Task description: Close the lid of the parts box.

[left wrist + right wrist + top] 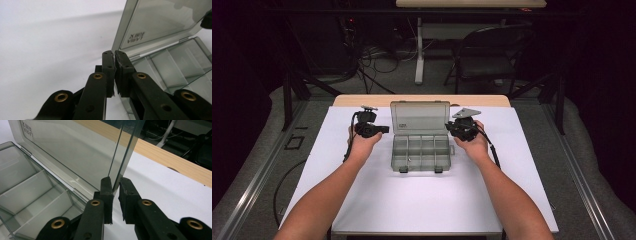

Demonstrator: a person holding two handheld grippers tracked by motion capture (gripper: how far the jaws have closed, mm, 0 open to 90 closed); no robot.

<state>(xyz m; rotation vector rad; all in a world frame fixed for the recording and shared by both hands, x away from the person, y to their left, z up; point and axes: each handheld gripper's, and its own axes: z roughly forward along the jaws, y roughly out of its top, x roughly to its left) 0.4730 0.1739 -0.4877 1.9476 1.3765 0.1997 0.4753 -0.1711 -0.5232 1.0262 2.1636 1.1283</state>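
Smoky plastic lid point(75, 152) — right gripper point(115, 182) pinches its edge; left gripper point(115, 53) shut.

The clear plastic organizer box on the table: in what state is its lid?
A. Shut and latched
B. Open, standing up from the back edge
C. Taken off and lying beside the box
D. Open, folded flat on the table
B: the lid stands up behind the box's open compartments, hinged at the rear.

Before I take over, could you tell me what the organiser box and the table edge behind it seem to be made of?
The organiser box and its raised lid look like smoke-grey see-through plastic: the dividers and the white cover show through the glossy walls. The table edge looks like pale wood or wood-look laminate, with a matt, faintly grained surface.
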